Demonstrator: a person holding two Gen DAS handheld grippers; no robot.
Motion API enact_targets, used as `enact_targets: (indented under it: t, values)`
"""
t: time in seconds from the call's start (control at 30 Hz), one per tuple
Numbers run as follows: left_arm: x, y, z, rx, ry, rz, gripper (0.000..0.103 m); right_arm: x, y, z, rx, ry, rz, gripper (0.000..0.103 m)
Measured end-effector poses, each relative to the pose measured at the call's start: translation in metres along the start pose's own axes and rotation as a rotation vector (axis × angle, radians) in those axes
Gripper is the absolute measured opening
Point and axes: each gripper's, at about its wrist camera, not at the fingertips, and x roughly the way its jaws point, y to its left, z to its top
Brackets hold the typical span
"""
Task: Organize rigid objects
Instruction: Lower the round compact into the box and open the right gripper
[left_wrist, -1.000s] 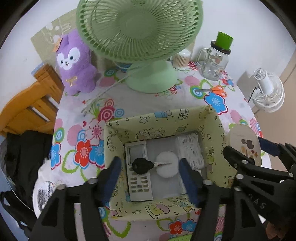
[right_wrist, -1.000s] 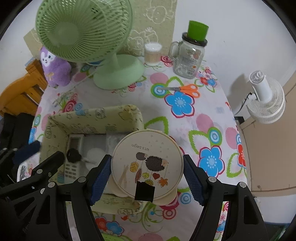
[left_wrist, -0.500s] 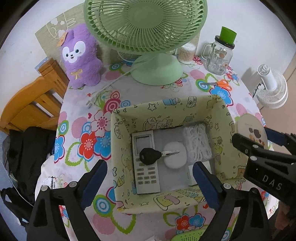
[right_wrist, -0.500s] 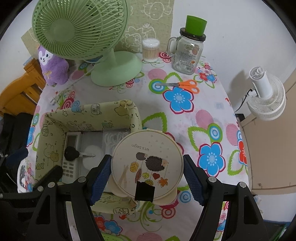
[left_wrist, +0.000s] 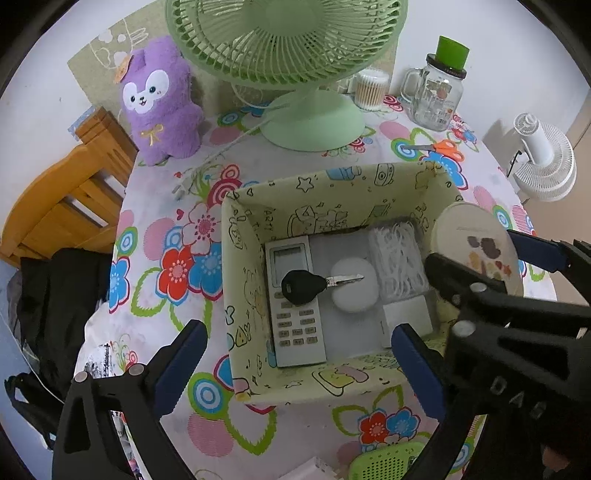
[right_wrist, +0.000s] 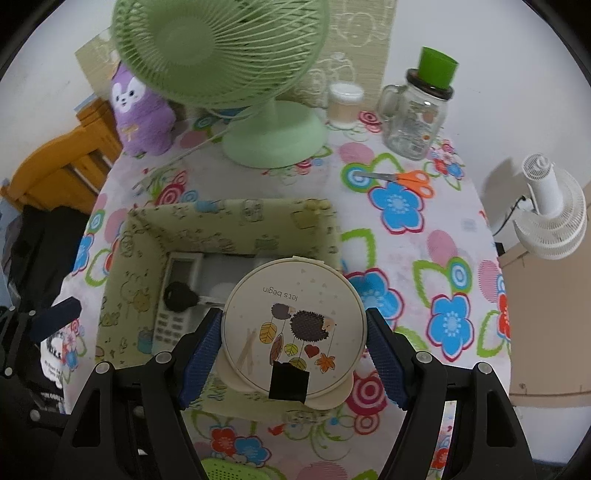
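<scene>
Left gripper (left_wrist: 295, 365) empty, fingers wide apart at near edge of fabric box (left_wrist: 258, 221) holding remote (left_wrist: 295, 306) and key (left_wrist: 306, 286); right gripper (right_wrist: 293, 354) fingers clamp round tin (right_wrist: 293, 326) by its rim over box's right side, looks light, stiff, slippery.

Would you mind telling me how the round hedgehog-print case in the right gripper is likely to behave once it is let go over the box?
The round case looks rigid: the right gripper pinches only its rim without visible bending. Its smooth curved edge may slip or pivot between the jaws. Released on edge, it could roll or topple flat onto the key and remote in the box.
</scene>
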Motion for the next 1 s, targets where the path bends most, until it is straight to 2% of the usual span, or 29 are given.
enact_targets:
  t: [0.3,0.67,0.77,0.9,1.0]
  values:
    - [0.014,0.001,-0.005,-0.008,0.054,-0.014,0.101,0.017,0.021,-0.006,-0.035,0.038,0.032,0.077]
    - [0.029,0.002,-0.004,-0.004,0.098,-0.003,0.101,0.035,0.027,-0.005,-0.026,0.080,0.050,0.079]
    - [0.031,0.004,-0.003,-0.014,0.105,-0.021,0.101,0.038,0.028,-0.005,-0.020,0.086,0.072,0.079]
    - [0.031,0.003,-0.002,-0.005,0.109,-0.021,0.101,0.042,0.027,-0.004,-0.010,0.092,0.083,0.091]
    - [0.030,0.002,-0.002,0.000,0.108,-0.025,0.101,0.040,0.026,-0.005,-0.013,0.088,0.081,0.092]
